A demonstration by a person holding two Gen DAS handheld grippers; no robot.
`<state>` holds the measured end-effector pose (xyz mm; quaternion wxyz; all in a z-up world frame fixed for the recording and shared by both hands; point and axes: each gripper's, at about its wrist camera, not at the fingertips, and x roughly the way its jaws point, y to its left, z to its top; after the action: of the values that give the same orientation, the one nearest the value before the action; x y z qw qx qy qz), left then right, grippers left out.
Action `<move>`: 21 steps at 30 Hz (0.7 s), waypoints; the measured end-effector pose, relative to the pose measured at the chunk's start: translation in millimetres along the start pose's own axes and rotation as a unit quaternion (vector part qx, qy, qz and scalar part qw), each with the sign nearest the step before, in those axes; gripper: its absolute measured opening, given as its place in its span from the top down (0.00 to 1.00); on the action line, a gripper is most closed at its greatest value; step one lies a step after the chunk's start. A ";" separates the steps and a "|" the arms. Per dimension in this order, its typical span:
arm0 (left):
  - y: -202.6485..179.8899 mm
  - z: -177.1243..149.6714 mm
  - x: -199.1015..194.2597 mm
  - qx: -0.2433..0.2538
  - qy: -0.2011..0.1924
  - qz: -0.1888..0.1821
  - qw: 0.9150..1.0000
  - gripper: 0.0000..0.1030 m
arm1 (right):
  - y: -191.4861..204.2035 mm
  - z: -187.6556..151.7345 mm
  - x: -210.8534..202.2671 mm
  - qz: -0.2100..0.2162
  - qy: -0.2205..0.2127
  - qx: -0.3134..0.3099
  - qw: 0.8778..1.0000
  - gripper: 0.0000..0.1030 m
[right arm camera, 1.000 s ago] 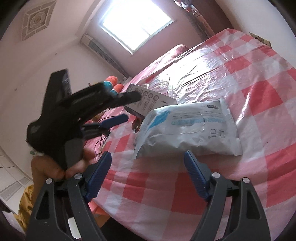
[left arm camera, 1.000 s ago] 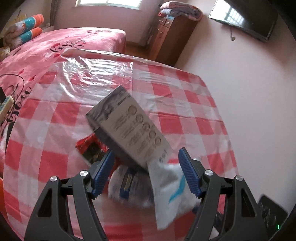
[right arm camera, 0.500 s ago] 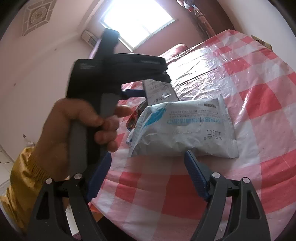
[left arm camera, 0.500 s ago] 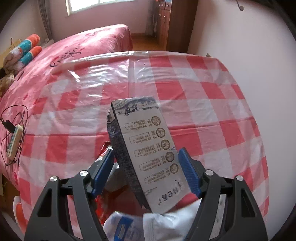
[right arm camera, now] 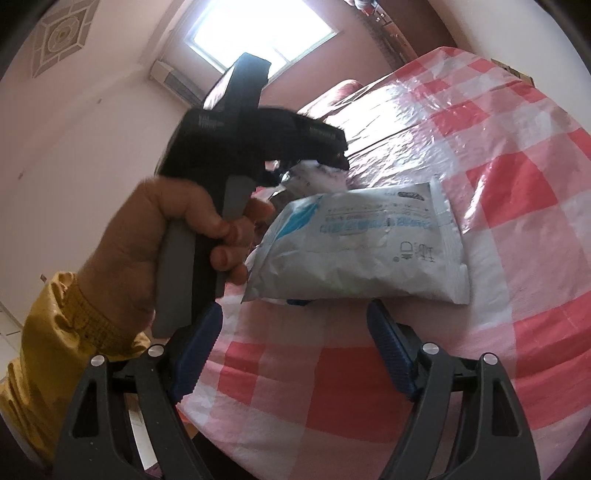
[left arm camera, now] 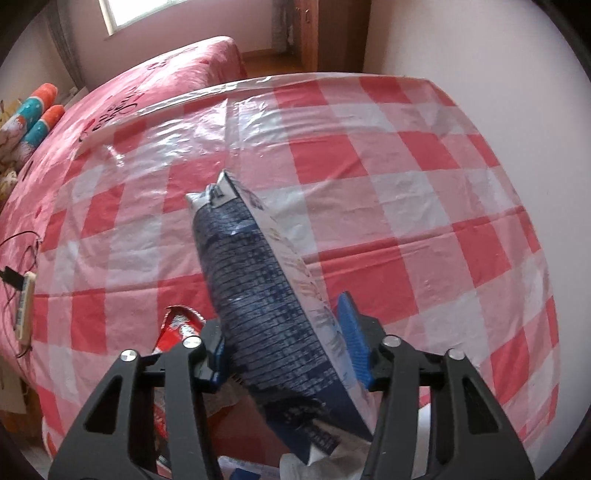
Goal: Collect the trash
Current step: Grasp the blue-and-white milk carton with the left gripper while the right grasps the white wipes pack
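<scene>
A blue-and-white milk carton (left arm camera: 258,295) lies tilted on its narrow side on the red-checked table (left arm camera: 406,166). My left gripper (left arm camera: 282,325) points steeply down over it; its jaws are closing, and both blue pads press on the carton's sides. A red wrapper (left arm camera: 177,325) lies just left of the carton. A white and blue pouch (right arm camera: 362,251) rests in front of my right gripper (right arm camera: 295,314), which stands open and empty just short of it. In the right wrist view a hand (right arm camera: 177,236) holds the left gripper over the carton (right arm camera: 314,177).
A bed with a pink cover (left arm camera: 147,92) runs along the table's far and left sides. A power strip with cables (left arm camera: 24,306) lies on it. A wooden cabinet (left arm camera: 325,29) stands at the back. A pink wall (left arm camera: 535,147) borders the table's right side.
My left gripper has swung over the carton and tipped further down. Its jaws have narrowed onto the carton, which has turned from its flat face onto its side. The right gripper has kept still.
</scene>
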<state>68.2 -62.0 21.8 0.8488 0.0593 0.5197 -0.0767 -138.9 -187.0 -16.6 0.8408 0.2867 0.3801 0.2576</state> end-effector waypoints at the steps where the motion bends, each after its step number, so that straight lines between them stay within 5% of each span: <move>1: 1.5 -1.7 -1.7 -0.004 -0.005 -0.006 1.000 0.52 | -2.0 0.5 -1.8 -0.002 -0.004 0.002 1.000 0.22; 13: 0.4 -15.5 -35.9 0.028 -0.058 -0.023 0.998 0.58 | -20.1 10.0 -17.9 -0.022 -0.040 0.023 0.999 0.22; 21: -8.6 -42.4 -49.0 0.090 -0.037 -0.069 0.993 0.58 | -28.9 21.3 -22.4 -0.065 -0.058 0.030 0.996 0.22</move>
<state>7.6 -59.5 46.1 0.8514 0.0961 0.4818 -0.1837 -128.8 -228.0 -13.5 0.8675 0.3012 0.3557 0.1739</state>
